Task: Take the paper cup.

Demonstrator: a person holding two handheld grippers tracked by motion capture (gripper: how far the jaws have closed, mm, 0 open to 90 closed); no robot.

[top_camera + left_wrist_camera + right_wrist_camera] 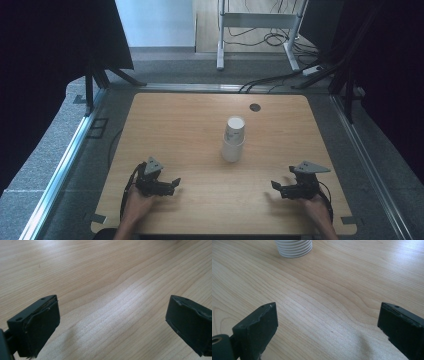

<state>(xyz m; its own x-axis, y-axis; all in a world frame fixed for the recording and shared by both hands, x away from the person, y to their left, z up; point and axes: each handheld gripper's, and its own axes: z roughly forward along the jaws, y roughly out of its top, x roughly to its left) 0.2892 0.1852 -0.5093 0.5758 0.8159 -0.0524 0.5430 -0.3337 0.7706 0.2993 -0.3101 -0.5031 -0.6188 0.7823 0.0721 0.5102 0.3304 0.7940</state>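
Observation:
A stack of white paper cups (233, 140) stands mouth down on the wooden table (190, 125), a little right of centre; its ribbed rims (294, 247) lie at the top of the right gripper view. My left gripper (172, 185) rests low near the front left, held by a hand, jaws wide apart with only bare wood between them (112, 322). Near the front right, my right gripper (276, 187) is also hand-held and open, empty (327, 327), pointing towards the cups from some distance.
A small dark round grommet (255, 107) sits in the table's far right part. Metal rails (65, 165) run along both sides. Behind the table stand a white desk frame (255, 30) and loose cables (280, 75) on the floor.

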